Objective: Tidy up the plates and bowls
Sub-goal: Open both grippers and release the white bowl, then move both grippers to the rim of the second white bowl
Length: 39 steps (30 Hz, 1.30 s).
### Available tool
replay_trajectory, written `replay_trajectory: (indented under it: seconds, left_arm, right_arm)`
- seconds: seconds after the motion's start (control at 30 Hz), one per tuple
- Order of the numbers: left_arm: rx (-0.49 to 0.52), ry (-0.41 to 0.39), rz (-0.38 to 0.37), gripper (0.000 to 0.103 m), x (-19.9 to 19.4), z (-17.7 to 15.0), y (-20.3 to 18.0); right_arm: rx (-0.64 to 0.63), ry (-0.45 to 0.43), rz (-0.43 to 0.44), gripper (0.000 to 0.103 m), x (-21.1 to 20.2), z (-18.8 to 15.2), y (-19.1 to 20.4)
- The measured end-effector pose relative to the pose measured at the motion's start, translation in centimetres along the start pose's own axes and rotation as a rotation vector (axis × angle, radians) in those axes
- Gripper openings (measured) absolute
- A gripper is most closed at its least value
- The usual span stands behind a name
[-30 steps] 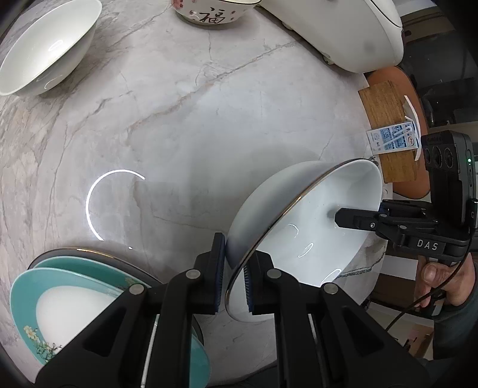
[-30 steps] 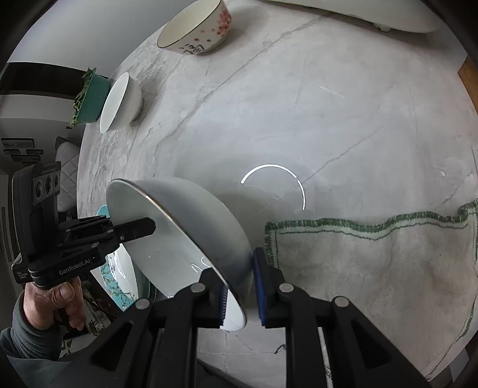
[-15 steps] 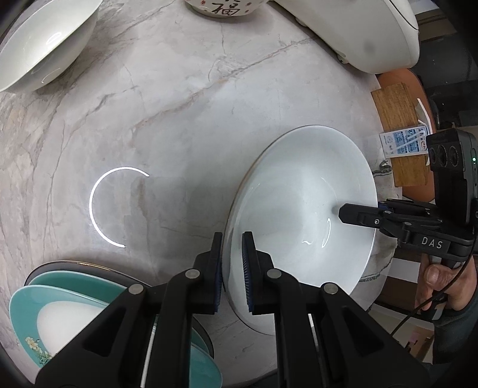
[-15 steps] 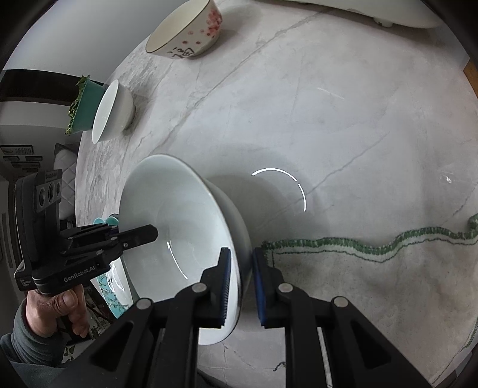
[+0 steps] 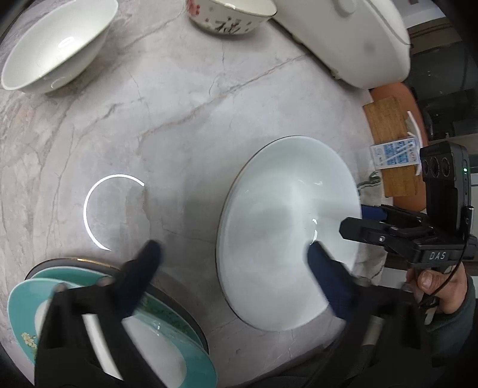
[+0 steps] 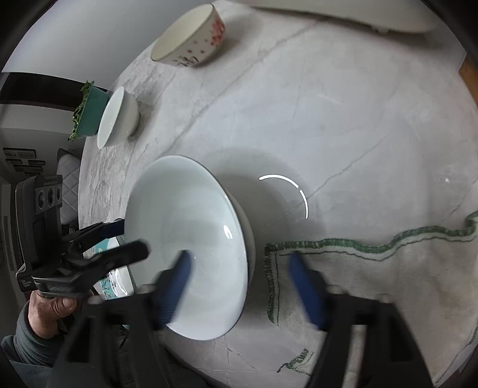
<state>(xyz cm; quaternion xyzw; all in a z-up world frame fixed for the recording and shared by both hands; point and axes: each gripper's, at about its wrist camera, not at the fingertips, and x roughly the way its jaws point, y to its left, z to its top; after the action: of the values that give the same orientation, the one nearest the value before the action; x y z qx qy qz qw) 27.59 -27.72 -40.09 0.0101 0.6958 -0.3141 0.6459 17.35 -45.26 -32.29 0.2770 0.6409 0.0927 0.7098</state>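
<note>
A large white bowl (image 5: 286, 226) sits upright on the marble table (image 5: 194, 119); it also shows in the right wrist view (image 6: 191, 238). My left gripper (image 5: 233, 253) is open, one finger over the bowl's near rim, the other over the teal plates (image 5: 167, 337). My right gripper (image 6: 239, 262) is open, straddling the bowl's near rim, one finger over the bowl, one over the towel (image 6: 373, 283). A second white bowl (image 5: 56, 44) and a flower-patterned bowl (image 5: 230, 18) stand at the far side.
A white appliance (image 5: 349, 38) stands at the far right. A wooden block (image 5: 388, 140) with a label lies past the table's right edge. A teal plant pot (image 6: 89, 110) stands behind the small white bowl (image 6: 116, 116). The patterned bowl (image 6: 191, 44) is farther back.
The big bowl went from tilted and held at both rims to resting upright on the table. Both grippers have opened and let go of its rim.
</note>
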Motion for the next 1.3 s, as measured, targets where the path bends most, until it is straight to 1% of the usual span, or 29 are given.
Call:
replay_trajectory:
  seconds: [0.1,0.17,0.23,0.27,0.3,0.33,0.37,0.43,0.47,0.5,0.53,0.63,0.7,0.8,0.83,0.93,1.03,1.13,1.2,1.23,1.27,1.3]
  left_arm:
    - [-0.021,-0.03,-0.014,0.103,-2.3,-0.8,0.5]
    - [-0.038,-0.053,-0.041,0.103,-4.2,-1.2,0.9]
    - [-0.064,-0.115,-0.08,0.103,-7.5,-1.3,2.1]
    - [-0.076,-0.154,-0.095,0.103,-9.0,-1.1,2.9]
    - [-0.09,-0.203,-0.092,0.103,-10.8,-0.7,4.0]
    - [-0.103,-0.249,-0.073,0.103,-12.5,-0.1,5.2]
    - [-0.109,-0.278,-0.057,0.103,-13.8,0.5,6.4]
    - [-0.135,-0.329,0.003,0.103,-16.2,2.3,9.4]
    - [-0.146,-0.357,0.024,0.103,-17.2,3.2,10.8]
    - [-0.145,-0.371,0.035,0.103,-17.8,4.1,11.9]
    - [-0.137,-0.365,0.059,0.103,-18.0,5.3,12.9]
    - [-0.101,-0.29,0.119,0.103,-16.4,8.6,15.3]
    - [-0.072,-0.239,0.159,0.102,-14.6,10.1,16.2]
    - [-0.054,-0.214,0.168,0.101,-12.6,11.5,17.6]
    - [-0.051,-0.209,0.16,0.101,-12.1,11.8,18.1]
    - [-0.042,-0.186,0.144,0.101,-10.5,13.0,19.0]
    - [-0.019,-0.157,0.158,0.101,-9.1,13.7,19.4]
    - [-0.034,-0.151,0.153,0.101,-8.1,14.4,20.2]
    - [-0.026,-0.15,0.167,0.095,-7.6,14.8,20.5]
    - [-0.019,-0.144,0.173,0.085,-7.4,15.0,20.5]
    - [-0.014,-0.138,0.176,0.068,-7.0,15.2,20.5]
    - [-0.007,-0.128,0.188,0.06,-6.6,15.4,20.5]
  right_arm:
    - [0.008,-0.035,-0.005,0.086,-2.0,-0.2,0.0]
    - [0.014,-0.081,-0.014,0.089,-3.8,-0.3,0.2]
    - [0.0,-0.174,0.004,0.091,-6.7,-0.1,1.1]
    - [-0.029,-0.238,0.017,0.096,-8.3,0.0,2.1]
    - [-0.082,-0.316,0.048,0.099,-10.1,0.4,3.7]
    - [-0.12,-0.363,0.067,0.103,-11.2,0.7,5.0]
    - [-0.174,-0.416,0.089,0.103,-12.2,1.4,7.0]
    - [-0.251,-0.434,0.116,0.103,-12.4,3.2,10.1]
    - [-0.276,-0.423,0.112,0.103,-11.9,4.4,11.7]
    - [-0.28,-0.404,0.09,0.103,-11.0,5.9,13.1]
    - [-0.276,-0.384,0.072,0.103,-10.0,7.3,14.2]
    - [-0.249,-0.303,0.045,0.088,-5.5,11.5,17.0]
    - [-0.236,-0.228,0.033,0.086,-2.1,13.4,18.3]
    - [-0.217,-0.169,-0.024,0.084,2.0,15.0,19.6]
    - [-0.209,-0.16,-0.038,0.082,2.9,15.5,19.5]
    - [-0.164,-0.14,-0.048,0.071,5.1,16.0,19.0]
    - [-0.144,-0.109,-0.065,0.071,7.2,16.5,18.7]
    - [-0.124,-0.095,-0.067,0.067,8.5,16.9,18.3]
    - [-0.114,-0.097,-0.069,0.06,9.2,17.3,18.0]
    - [-0.114,-0.095,-0.066,0.052,9.4,17.4,17.9]
    - [-0.109,-0.088,-0.062,0.044,9.8,17.7,17.6]
    - [-0.099,-0.077,-0.057,0.041,10.3,17.8,17.3]
